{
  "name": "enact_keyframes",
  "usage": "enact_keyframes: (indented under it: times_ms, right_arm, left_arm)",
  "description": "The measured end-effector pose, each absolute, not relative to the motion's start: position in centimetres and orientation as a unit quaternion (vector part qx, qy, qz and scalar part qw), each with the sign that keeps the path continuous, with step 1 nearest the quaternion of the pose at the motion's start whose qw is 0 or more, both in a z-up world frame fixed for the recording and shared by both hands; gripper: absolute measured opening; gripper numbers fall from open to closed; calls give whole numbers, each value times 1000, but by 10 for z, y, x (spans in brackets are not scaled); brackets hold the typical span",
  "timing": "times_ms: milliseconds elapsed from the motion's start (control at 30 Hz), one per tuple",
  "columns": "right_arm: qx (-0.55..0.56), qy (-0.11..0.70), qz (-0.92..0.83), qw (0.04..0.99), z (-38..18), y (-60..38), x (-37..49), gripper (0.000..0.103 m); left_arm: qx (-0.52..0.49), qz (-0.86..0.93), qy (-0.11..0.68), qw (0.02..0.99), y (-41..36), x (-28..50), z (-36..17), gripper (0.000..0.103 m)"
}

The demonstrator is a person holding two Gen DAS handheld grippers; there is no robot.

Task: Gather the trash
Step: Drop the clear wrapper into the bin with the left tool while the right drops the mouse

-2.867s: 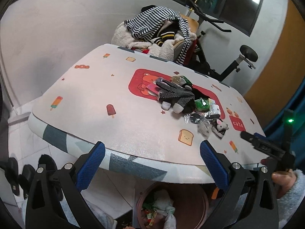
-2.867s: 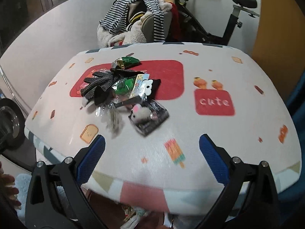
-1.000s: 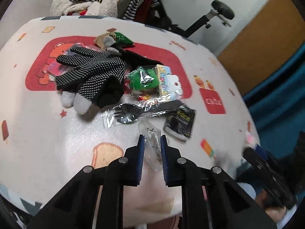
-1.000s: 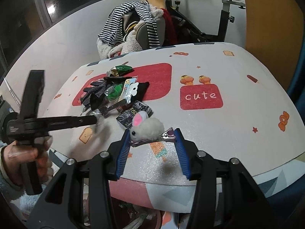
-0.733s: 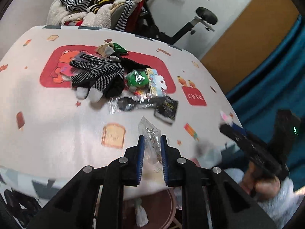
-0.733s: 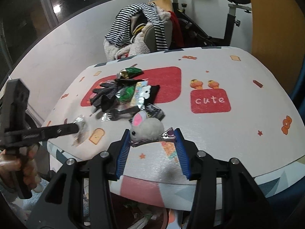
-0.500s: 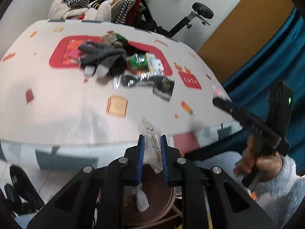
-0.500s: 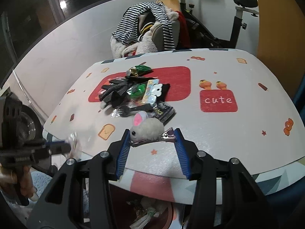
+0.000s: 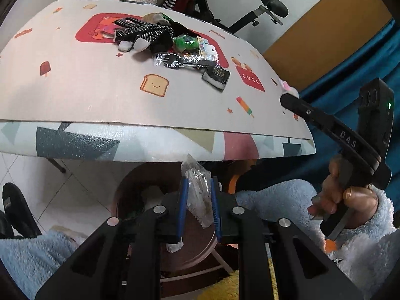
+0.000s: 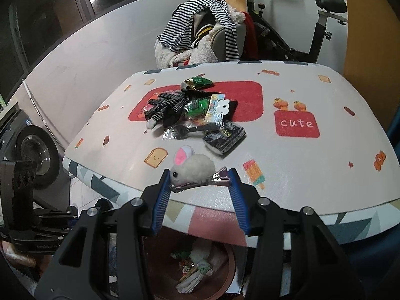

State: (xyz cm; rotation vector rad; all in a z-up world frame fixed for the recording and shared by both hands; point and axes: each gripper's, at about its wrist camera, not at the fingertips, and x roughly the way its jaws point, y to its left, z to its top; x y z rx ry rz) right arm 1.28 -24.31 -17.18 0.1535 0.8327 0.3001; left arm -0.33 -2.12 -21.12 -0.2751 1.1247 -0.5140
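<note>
A: Wrapper [image 9: 197,190]: crinkly clear film, standing upright, long axis along the fingers; the left gripper [image 9: 198,208] is clamping it directly above the round brown bin [image 9: 200,247].

B: And the right gripper [image 10: 200,187]?

A: It is clamping a fluffy mouse clip [image 10: 193,171], forward of its own view of the bin [image 10: 225,285].

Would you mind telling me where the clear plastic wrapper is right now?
In the left wrist view, the clear plastic wrapper is pinched in the left gripper, below the table edge and above the brown bin.
</note>
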Motion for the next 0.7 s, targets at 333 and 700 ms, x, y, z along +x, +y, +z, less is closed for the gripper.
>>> enact_keyframes:
  times_ms: [333,700]
  right_arm:
    - [82,427,147,888,-188,-232,-4,48]
    - [70,487,158,856,-221,-208,-17,48]
  left_arm:
    - [-135,-216,494,832,-14,-10,-196,63]
    - [-158,-93,458,870,25,-19,-185,85]
